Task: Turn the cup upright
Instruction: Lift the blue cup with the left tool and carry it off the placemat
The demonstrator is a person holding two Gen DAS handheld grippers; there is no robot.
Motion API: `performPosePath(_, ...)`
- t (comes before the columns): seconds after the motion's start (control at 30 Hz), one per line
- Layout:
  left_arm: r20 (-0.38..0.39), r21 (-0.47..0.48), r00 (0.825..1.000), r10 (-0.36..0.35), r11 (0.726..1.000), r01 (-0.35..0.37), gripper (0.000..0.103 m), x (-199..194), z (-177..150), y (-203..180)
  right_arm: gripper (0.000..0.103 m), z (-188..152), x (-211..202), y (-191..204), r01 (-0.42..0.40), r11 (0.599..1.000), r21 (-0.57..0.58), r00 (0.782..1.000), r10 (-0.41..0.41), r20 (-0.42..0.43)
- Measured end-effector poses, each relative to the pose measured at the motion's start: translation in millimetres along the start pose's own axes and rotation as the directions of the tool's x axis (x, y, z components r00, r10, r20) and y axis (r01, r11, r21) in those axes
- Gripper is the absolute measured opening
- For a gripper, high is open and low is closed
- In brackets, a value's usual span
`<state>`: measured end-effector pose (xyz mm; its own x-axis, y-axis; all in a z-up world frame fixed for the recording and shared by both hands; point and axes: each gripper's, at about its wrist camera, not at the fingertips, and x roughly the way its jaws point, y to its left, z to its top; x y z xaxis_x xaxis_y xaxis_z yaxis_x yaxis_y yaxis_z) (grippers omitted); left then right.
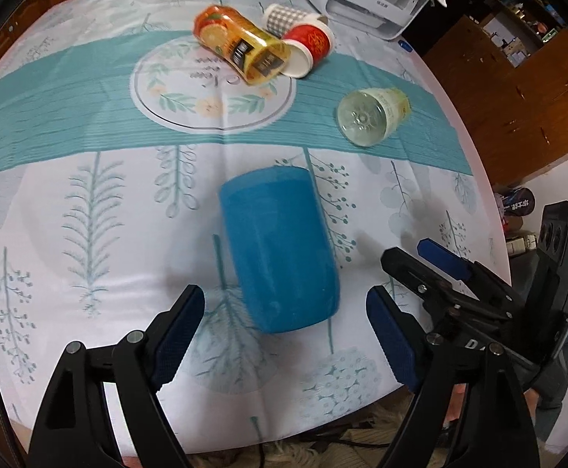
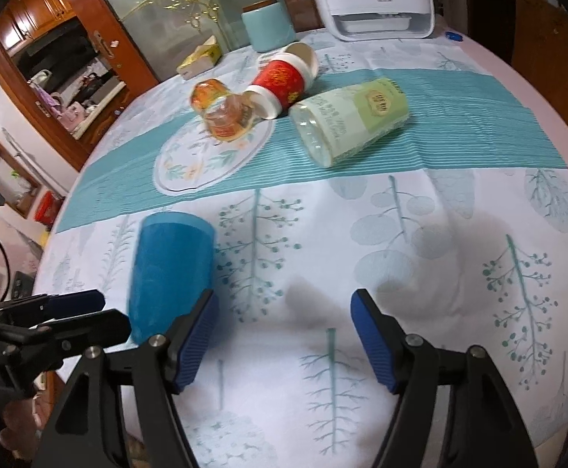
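Blue cup (image 1: 280, 249) lies on its side on the tablecloth (image 1: 89, 234), just ahead of the left gripper (image 1: 285, 312), whose jaws gape wide, empty. Likely light, stiff, slightly slippery plastic; grip across mid-body. Right gripper (image 2: 285, 335), also wide and empty, has the cup off its left finger. Beyond, only the right view shows the green-labelled jar's (image 2: 346, 121) label.

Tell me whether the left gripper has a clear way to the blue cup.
Probably yes: the left gripper is open, the blue cup lies on its side just ahead between the fingers, and nothing stands between them.
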<state>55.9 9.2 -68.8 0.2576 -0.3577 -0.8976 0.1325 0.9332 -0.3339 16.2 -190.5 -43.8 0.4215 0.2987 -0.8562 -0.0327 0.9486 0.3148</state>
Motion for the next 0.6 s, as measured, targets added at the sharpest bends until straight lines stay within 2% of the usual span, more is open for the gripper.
performPosePath(0.27,0.085,-0.019,0.993,0.085,0.996,-0.083,0.084,-21.3,-7.9,26.8,0.074,7.2,-4.3,13.2,-0.090,0.996,-0.003,0.996,0.090,-0.026)
performPosePath(0.43,0.086,-0.052,0.988,0.126,0.991,-0.122,0.084,-19.8,-9.3,41.7,0.076,14.8,0.3,18.9,-0.159,0.987,-0.002,0.986,0.159,-0.054)
performPosePath(0.6,0.065,-0.085,0.992,0.112,0.991,-0.106,0.084,-11.9,-6.8,55.8,0.076,25.0,16.0,25.8,-0.230,0.973,-0.009,0.965,0.227,-0.133)
